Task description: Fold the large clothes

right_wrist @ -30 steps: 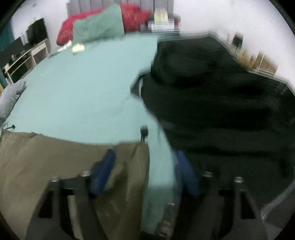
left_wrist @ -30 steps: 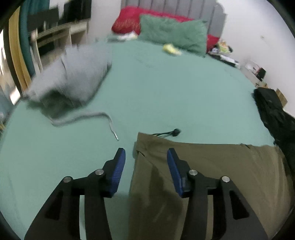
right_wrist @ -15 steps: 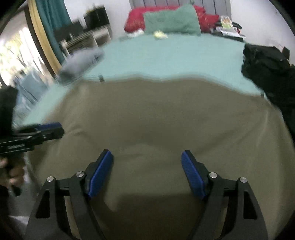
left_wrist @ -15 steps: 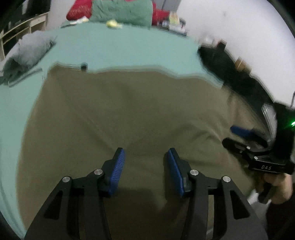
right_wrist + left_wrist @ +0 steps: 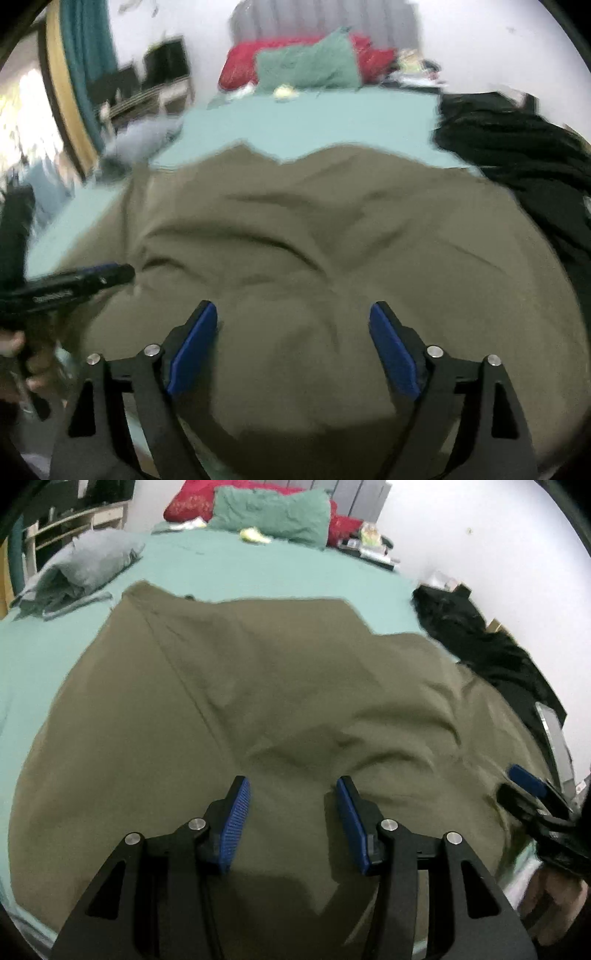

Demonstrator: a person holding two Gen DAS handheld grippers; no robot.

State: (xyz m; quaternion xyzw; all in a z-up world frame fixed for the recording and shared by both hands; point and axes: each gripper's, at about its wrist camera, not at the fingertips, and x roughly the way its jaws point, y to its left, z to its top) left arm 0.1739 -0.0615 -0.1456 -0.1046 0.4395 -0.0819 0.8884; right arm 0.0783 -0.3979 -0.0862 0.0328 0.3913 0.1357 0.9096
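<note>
At the upper left of the left wrist view a grey folded garment (image 5: 85,566) lies on the green-sheeted bed (image 5: 258,572). The olive garment (image 5: 258,701) fills the frame's centre, beneath both released grippers, left gripper (image 5: 291,816) and right gripper (image 5: 293,343). Red and green pillows (image 5: 273,511) sit at the top; black clothing (image 5: 487,653) lies right.

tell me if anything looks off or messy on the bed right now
The olive garment lies spread but wrinkled, with creases bunched near its middle. A black heap of clothing sprawls unfolded at the bed's right edge. Nothing looks spilled or damaged.
</note>
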